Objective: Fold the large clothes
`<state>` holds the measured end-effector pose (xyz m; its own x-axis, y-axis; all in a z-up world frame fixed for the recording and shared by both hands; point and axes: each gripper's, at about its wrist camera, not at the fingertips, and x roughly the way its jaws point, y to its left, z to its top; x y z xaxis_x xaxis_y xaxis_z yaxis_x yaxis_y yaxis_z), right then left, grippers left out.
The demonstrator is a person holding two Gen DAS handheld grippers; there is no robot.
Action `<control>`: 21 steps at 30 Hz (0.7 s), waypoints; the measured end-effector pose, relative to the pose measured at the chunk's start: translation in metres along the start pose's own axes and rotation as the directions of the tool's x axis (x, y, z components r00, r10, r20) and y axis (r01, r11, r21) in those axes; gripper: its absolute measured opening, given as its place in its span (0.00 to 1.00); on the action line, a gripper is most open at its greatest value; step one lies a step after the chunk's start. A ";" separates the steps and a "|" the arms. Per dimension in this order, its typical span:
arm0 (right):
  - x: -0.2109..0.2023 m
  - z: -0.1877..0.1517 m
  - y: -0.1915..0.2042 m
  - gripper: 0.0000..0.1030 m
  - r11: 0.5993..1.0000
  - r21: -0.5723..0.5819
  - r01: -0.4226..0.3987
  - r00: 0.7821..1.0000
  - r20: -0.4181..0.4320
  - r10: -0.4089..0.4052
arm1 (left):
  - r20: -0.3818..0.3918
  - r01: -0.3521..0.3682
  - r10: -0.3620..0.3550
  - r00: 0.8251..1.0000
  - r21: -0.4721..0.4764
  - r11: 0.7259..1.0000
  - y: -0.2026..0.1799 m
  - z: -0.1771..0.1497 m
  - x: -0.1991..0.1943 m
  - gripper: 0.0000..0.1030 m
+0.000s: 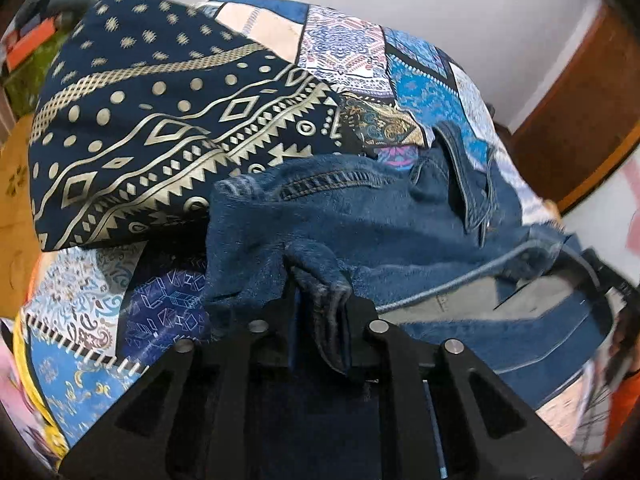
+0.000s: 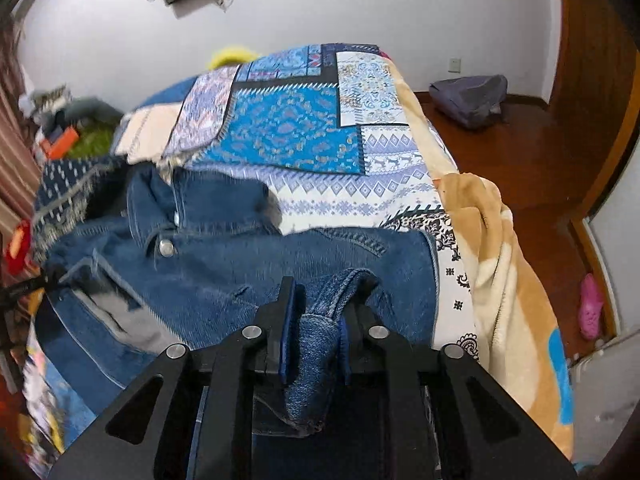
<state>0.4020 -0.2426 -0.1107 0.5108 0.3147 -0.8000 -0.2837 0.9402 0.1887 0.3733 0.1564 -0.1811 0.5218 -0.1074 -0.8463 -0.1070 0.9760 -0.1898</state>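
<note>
Blue denim jacket (image 2: 224, 264): on the patchwork-covered bed (image 2: 304, 136), near edge. Navy gold-printed cloth (image 1: 160, 128): on bed, left of jacket. Grey backpack (image 2: 468, 98): on wooden floor (image 2: 532, 168), right of bed.

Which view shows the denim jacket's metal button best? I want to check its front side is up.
The right wrist view: the button shows plainly on the denim jacket. In the left wrist view I can't find the button among the folds.

White walls (image 2: 320, 12) meet a brown wooden floor (image 2: 532, 152) beside a patchwork-covered bed (image 2: 288, 132).
</note>
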 end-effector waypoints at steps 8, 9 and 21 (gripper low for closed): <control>-0.053 -0.004 0.021 0.40 0.987 -0.142 0.074 0.997 0.017 -0.072 | 0.100 -0.087 0.072 0.992 0.150 0.985 -0.030 -0.013 -0.050 0.45; -0.063 -0.007 0.023 0.44 0.988 -0.141 0.066 0.997 0.036 -0.061 | 0.129 -0.088 0.067 0.989 0.167 0.982 -0.034 -0.017 -0.061 0.46; -0.048 -0.060 0.091 0.51 0.939 -0.338 -0.064 0.995 -0.096 0.034 | 0.026 -0.074 0.069 0.997 0.349 0.934 -0.086 -0.073 -0.041 0.61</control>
<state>0.3024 -0.1799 -0.0892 0.4211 0.3321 -0.8440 -0.5731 0.8187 0.0362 0.2997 0.0632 -0.1661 0.5354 -0.0350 -0.8439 0.1566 0.9859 0.0584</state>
